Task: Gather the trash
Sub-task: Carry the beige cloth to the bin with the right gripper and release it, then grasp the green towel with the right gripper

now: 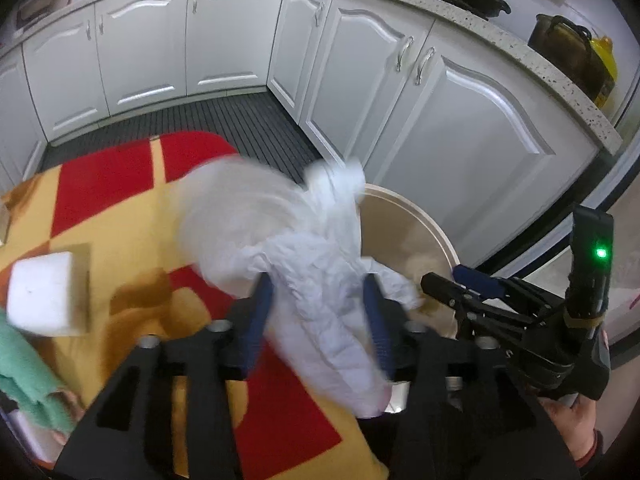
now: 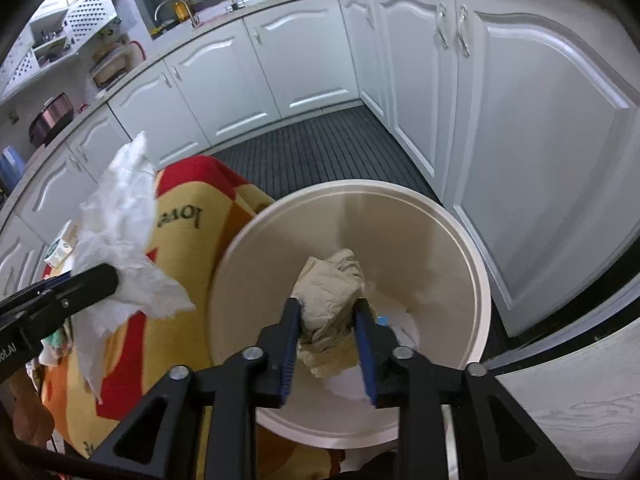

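Right wrist view: nearest the lens, the right claw (image 2: 326, 330) has a crumpled beige wad (image 2: 328, 312) between its blue pads, directly above the open mouth of the bin (image 2: 448, 216). The pads sit against the wad's sides, so I would call it pinched, though the hold looks loose. Below it, at the bottom of the bin, lies some white paper with a small blue scrap. To the left, the left claw (image 2: 116, 276) carries a white tissue (image 2: 120, 220) over the red and yellow cloth on the table (image 2: 188, 248), not yet over the bin.

From the left wrist view, that tissue hangs between spread blue pads; it is blurred, and the pads seem apart from it on both sides, so I take this claw as open with the tissue slipping or draped rather than clamped. Beyond it are the bin rim and white cabinets (image 1: 460, 120).

Both pieces look feather-light, soft and limp: they crush under any squeeze, cannot break, and may cling to a pad or drift as they fall. The best hold is on the bunched middle, not a trailing corner. The tissue could miss the rim and land on the cloth.
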